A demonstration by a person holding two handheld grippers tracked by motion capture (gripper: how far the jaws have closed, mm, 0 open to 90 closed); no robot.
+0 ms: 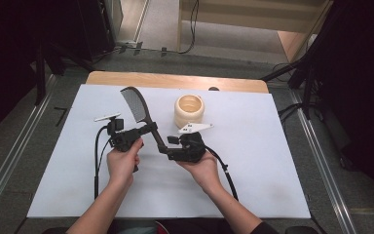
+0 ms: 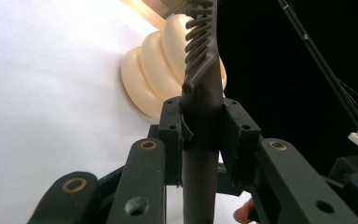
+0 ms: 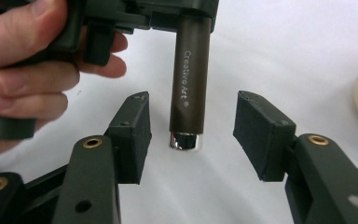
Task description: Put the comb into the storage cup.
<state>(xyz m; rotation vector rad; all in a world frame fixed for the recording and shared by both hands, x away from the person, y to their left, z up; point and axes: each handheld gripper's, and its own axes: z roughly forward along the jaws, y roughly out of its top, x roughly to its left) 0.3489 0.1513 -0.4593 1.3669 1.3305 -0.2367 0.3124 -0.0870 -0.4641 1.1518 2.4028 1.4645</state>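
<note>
Right gripper (image 3: 191,135) fingers stand clear either side of comb (image 3: 189,79) handle.

Both forearms come in from the near edge, hands close together above the tabletop. The left tongs (image 1: 148,129) point right, jaws clamped tight, the left hand (image 1: 122,161) wrapped around their grip. The right tongs (image 1: 168,147) point left toward them, cradled in the upturned right hand (image 1: 200,167), jaws spread apart, pressing on nothing.
</note>
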